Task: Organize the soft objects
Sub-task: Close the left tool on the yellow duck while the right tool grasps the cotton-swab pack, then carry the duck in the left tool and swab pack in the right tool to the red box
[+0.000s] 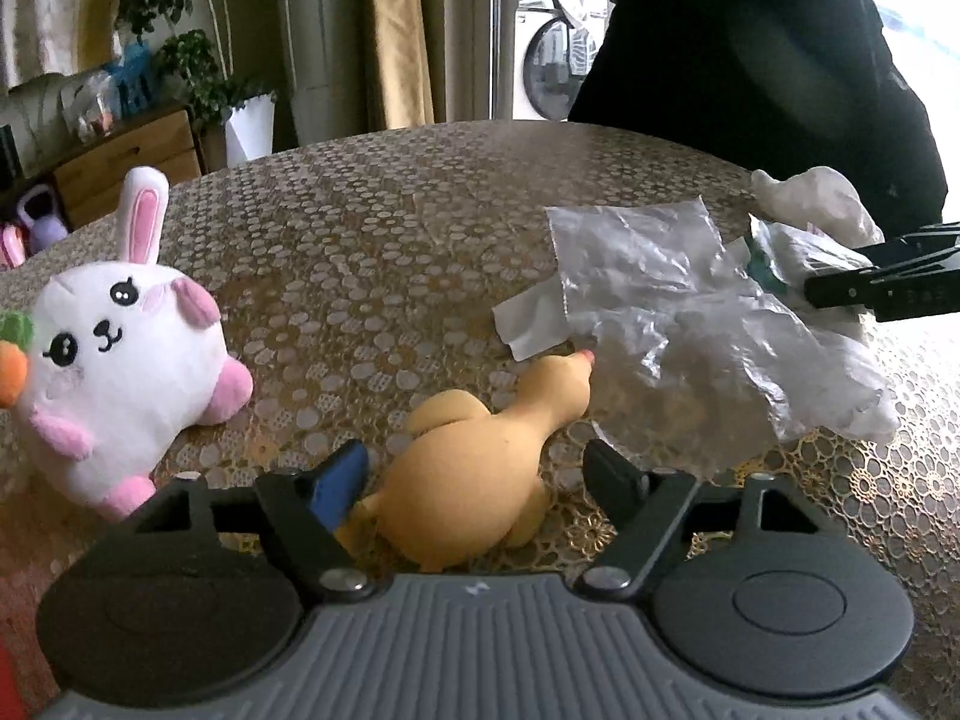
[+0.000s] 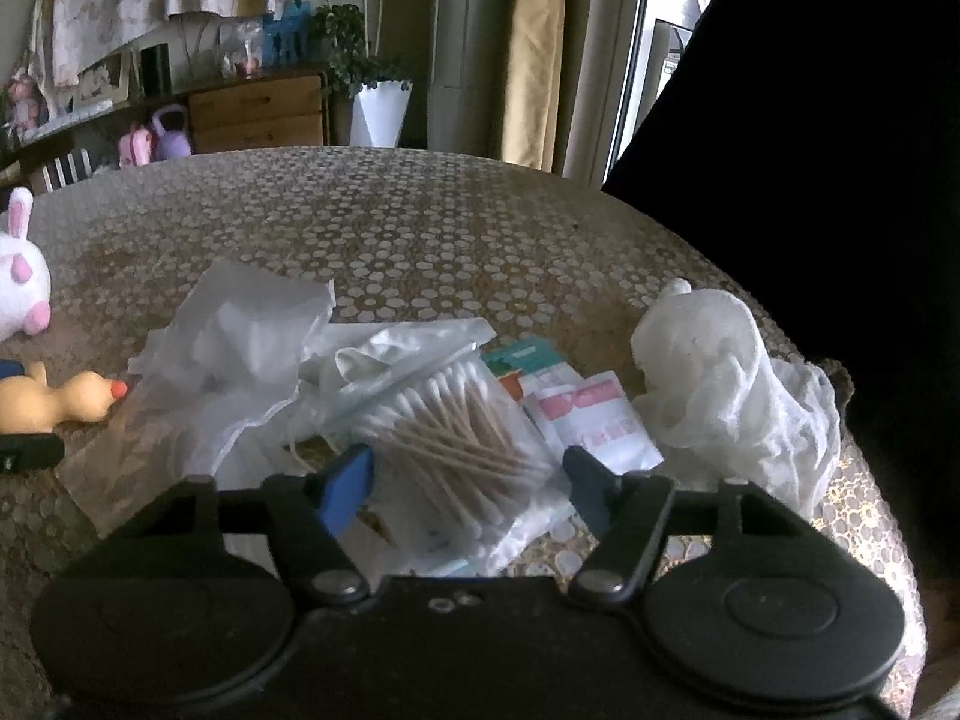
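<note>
1. Left tool (image 1: 474, 474): fingers spread, straddling yellow rubber duck (image 1: 474, 474) lying on bench (image 1: 390, 228).
2. Right tool (image 2: 468, 480): fingers spread around bagged cotton swabs (image 2: 456, 432).
3. White plush rabbit (image 1: 114, 360) rests at bench's left.

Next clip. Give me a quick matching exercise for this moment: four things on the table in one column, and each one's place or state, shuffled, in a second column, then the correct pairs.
Things:
1. white plush rabbit with pink ears
2. yellow rubber duck
3. clear bag of wooden cotton swabs
4. crumpled white gauze cloth

Places or states:
A. between the open fingers of the right hand-held gripper
B. lying on its side between the open fingers of the left hand-held gripper
C. bunched up near the table's right edge
D. at the far left, beside a small orange carrot

Pairs: 1-D, 2-B, 3-A, 4-C
</note>
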The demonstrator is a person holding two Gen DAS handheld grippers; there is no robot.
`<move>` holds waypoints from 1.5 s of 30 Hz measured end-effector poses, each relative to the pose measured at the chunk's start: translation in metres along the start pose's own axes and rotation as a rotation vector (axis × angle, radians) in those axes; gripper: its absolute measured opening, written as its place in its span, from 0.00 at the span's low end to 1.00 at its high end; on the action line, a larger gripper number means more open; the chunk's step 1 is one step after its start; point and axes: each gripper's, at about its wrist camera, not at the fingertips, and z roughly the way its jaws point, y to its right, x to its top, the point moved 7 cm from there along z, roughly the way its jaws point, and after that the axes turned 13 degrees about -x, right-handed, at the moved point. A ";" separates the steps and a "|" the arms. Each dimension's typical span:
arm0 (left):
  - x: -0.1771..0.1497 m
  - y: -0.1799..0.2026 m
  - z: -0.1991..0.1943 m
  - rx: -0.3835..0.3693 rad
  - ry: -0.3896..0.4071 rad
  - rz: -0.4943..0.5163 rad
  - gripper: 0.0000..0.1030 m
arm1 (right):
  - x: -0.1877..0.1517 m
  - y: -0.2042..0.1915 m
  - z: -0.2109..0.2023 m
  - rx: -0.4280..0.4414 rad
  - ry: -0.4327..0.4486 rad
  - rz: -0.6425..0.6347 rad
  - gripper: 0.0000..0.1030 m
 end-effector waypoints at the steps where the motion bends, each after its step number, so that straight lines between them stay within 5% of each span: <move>1: 0.000 0.000 0.000 -0.004 0.000 -0.004 0.71 | 0.000 0.000 0.000 -0.006 0.000 0.001 0.60; 6: 0.000 -0.002 0.000 0.001 -0.001 -0.021 0.52 | 0.002 0.000 -0.003 -0.018 0.010 -0.002 0.53; 13: 0.002 -0.004 -0.002 -0.002 -0.006 -0.027 0.39 | 0.004 0.002 -0.008 -0.044 0.029 -0.011 0.41; 31: 0.007 -0.005 -0.049 -0.008 0.019 -0.087 0.36 | 0.025 -0.018 -0.081 0.002 0.113 -0.027 0.37; 45: 0.014 -0.017 -0.137 0.029 0.074 -0.141 0.36 | 0.040 -0.092 -0.173 0.166 0.177 -0.085 0.37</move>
